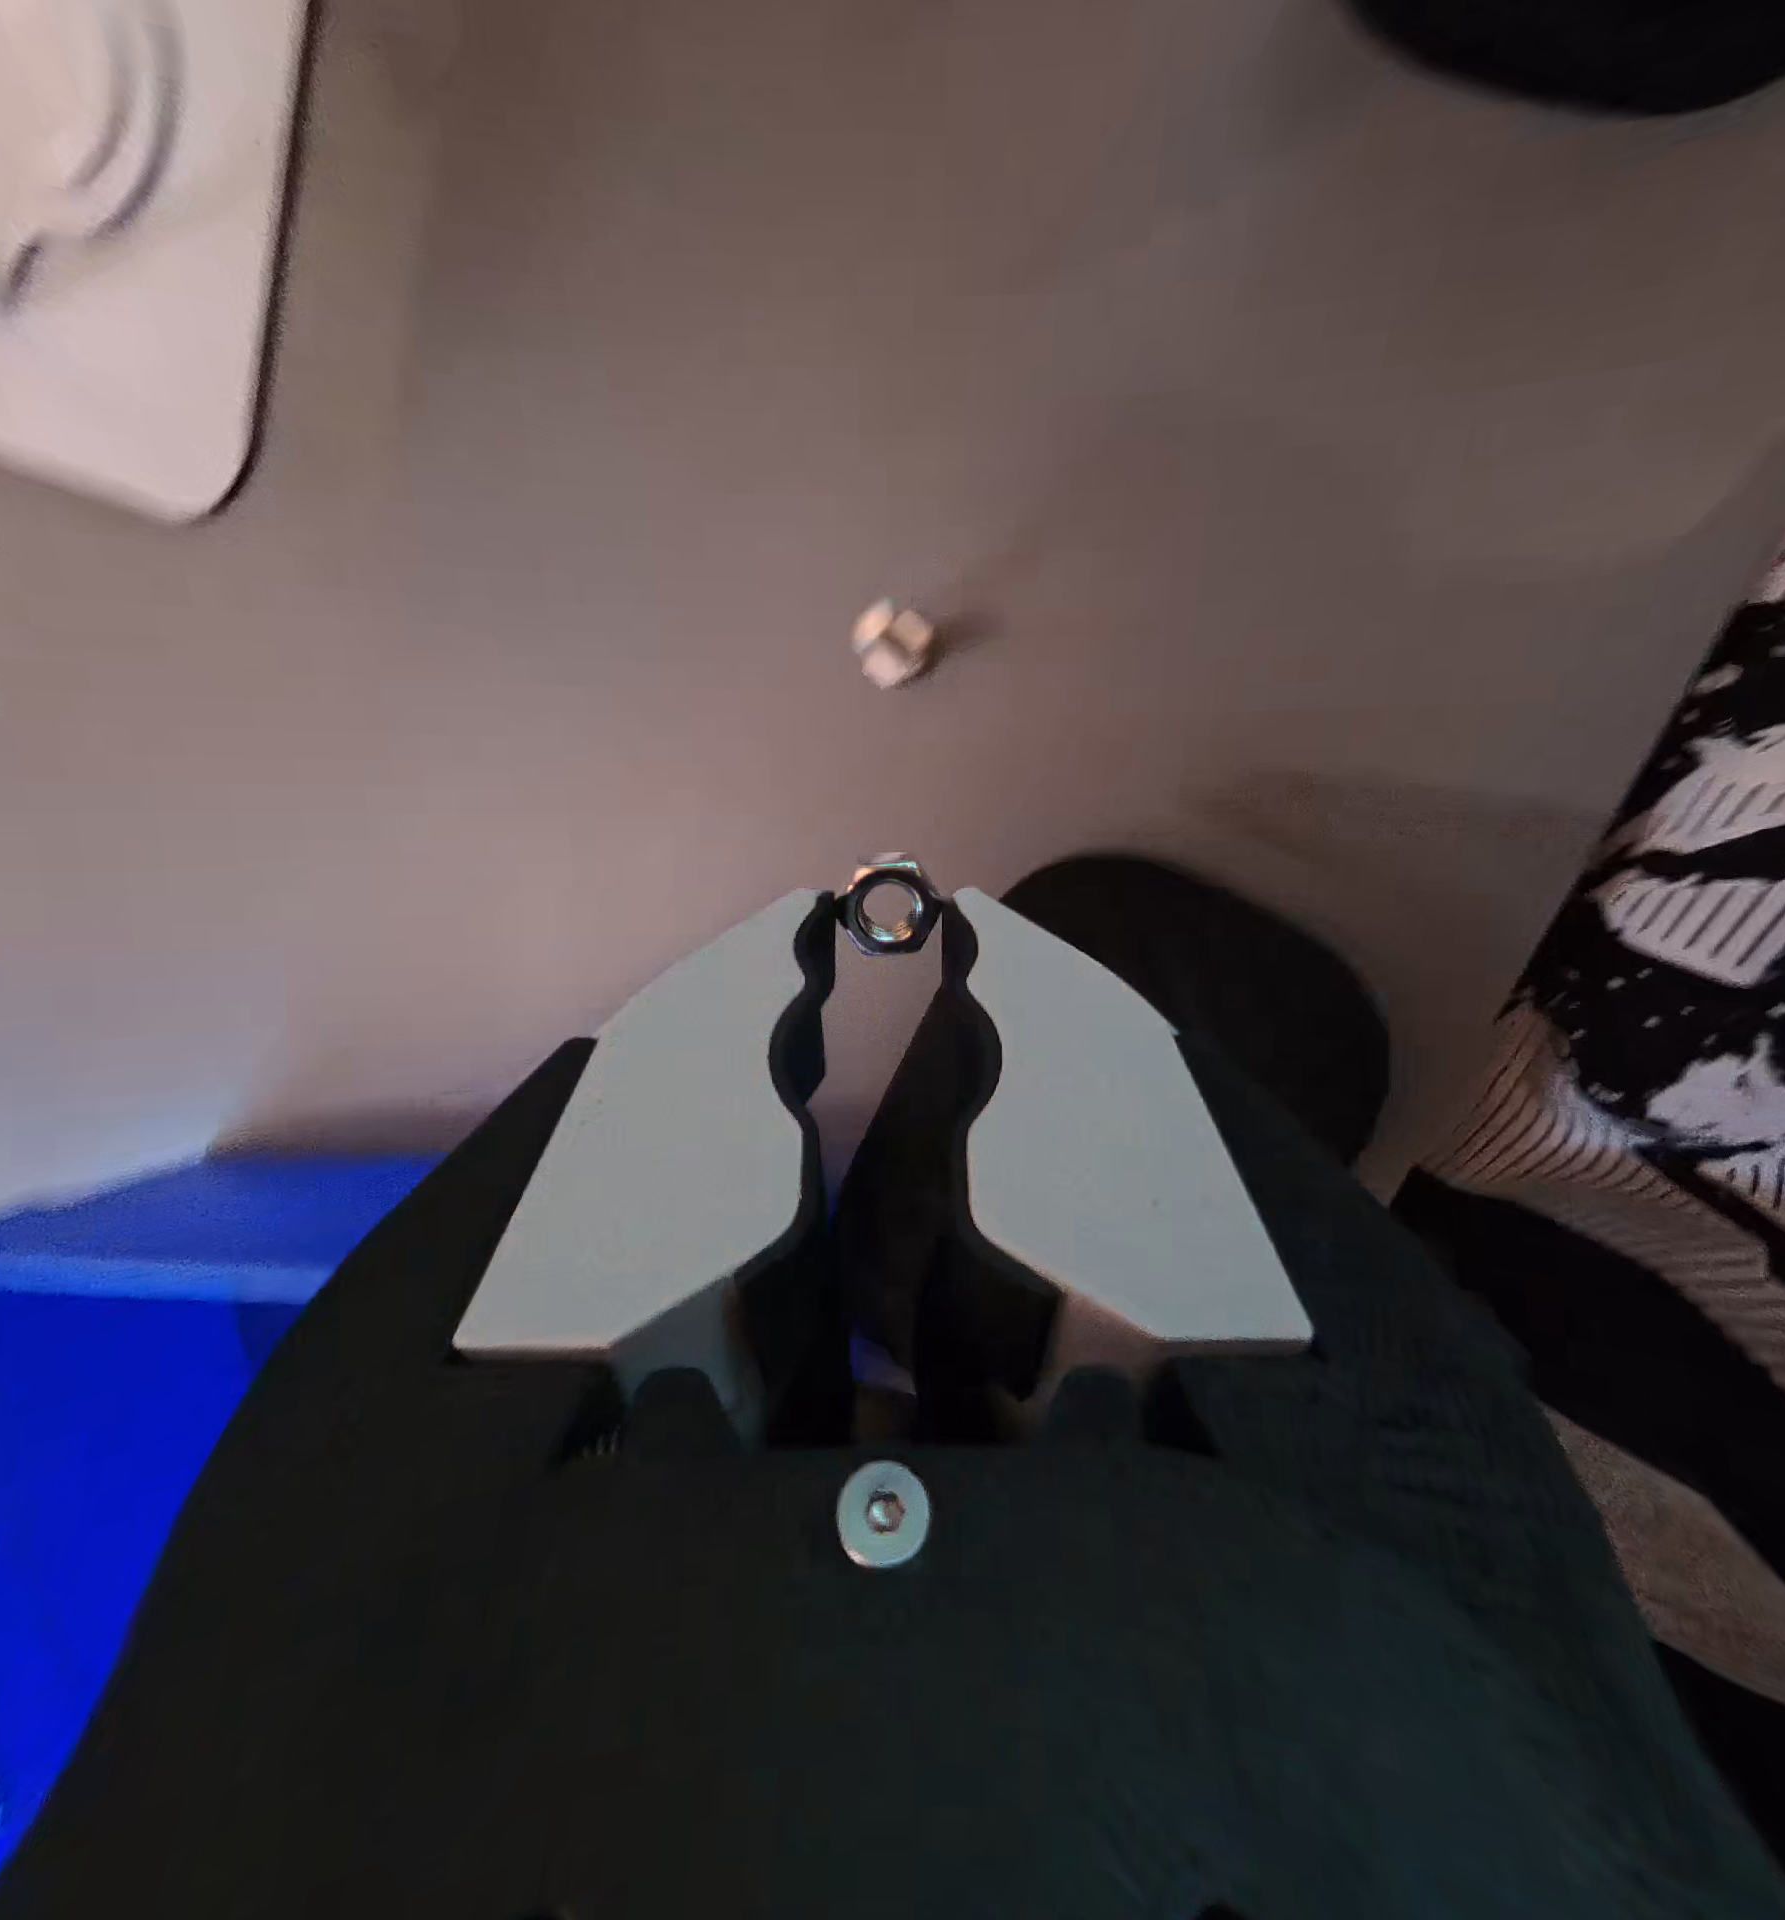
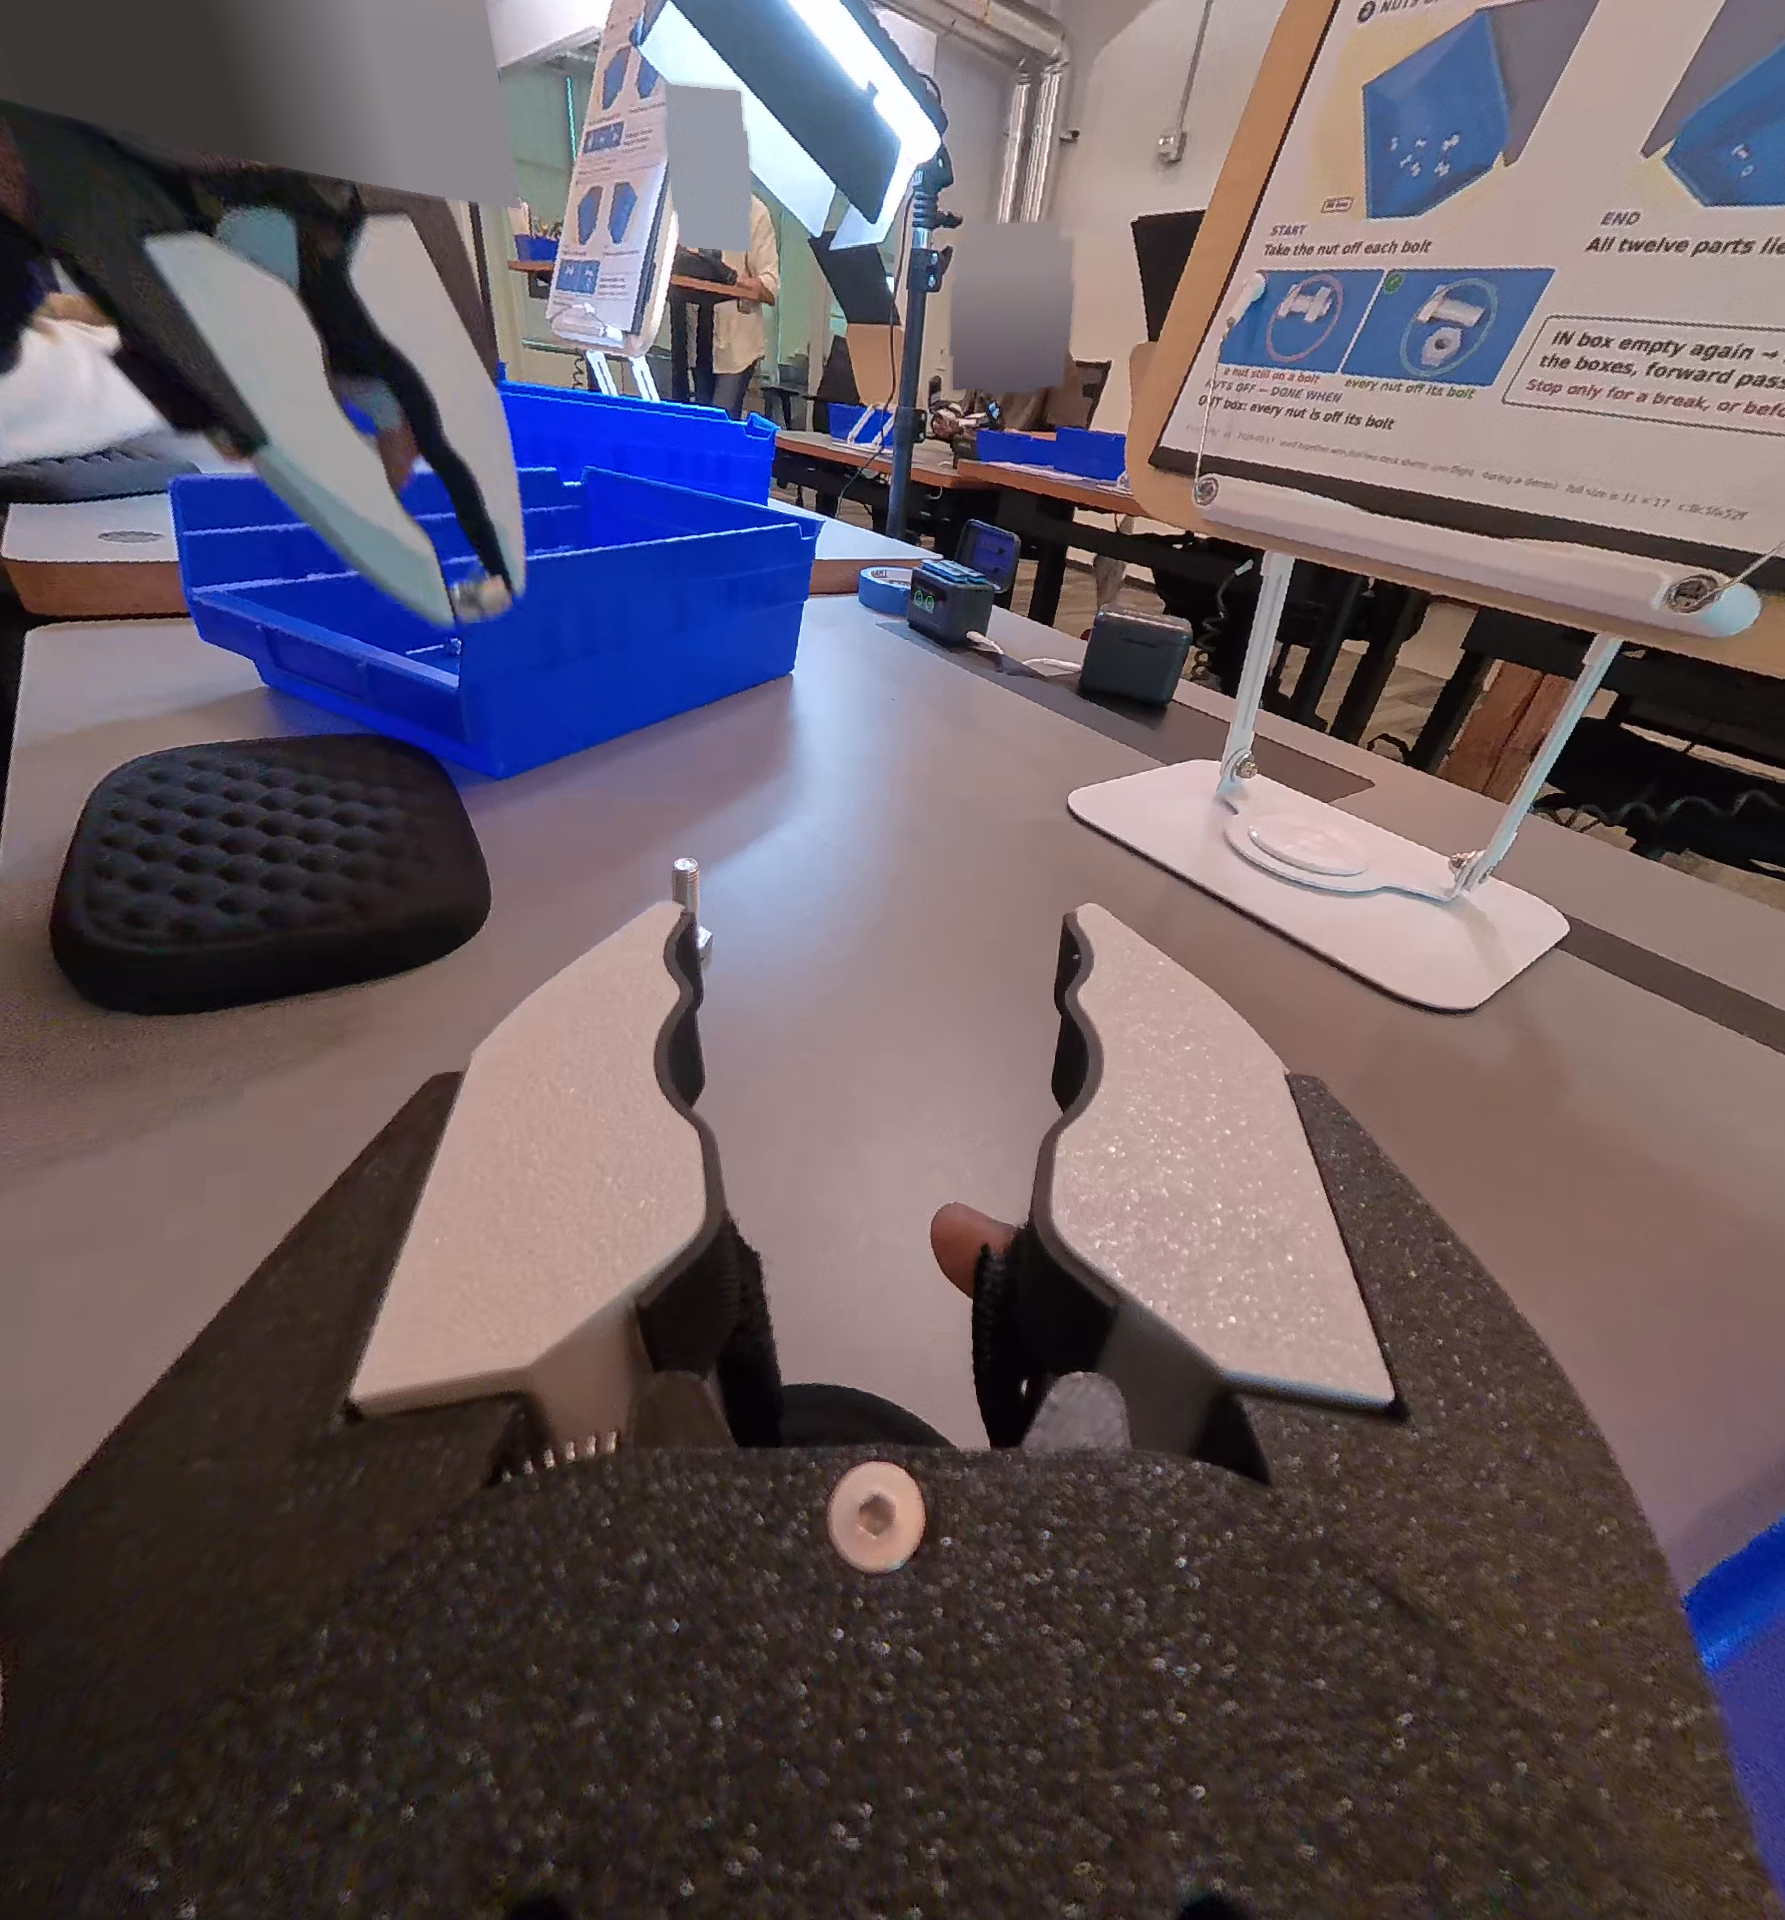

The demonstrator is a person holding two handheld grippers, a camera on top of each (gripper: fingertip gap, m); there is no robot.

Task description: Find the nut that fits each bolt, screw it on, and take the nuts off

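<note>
Nut [image 1: 885,914]: clamped at the tips of the left claw [image 1: 887,902], held in the air above the desk [image 1: 1075,468]; its hole is turned toward the camera.
Bolt [image 2: 688,902]: stood upright on the desk, long axis vertical, thread upward, just beside the right claw's left fingertip.
Right claw [image 2: 880,925]: spread apart, nothing gripped.
Desk: grey, plain; a black pad [image 2: 264,868], blue bin [image 2: 555,613] and white stand [image 2: 1314,883] are set on it.
Room: workshop with more desks behind.

Bolt [image 2: 687,902] base hidden (behind tool)
</note>
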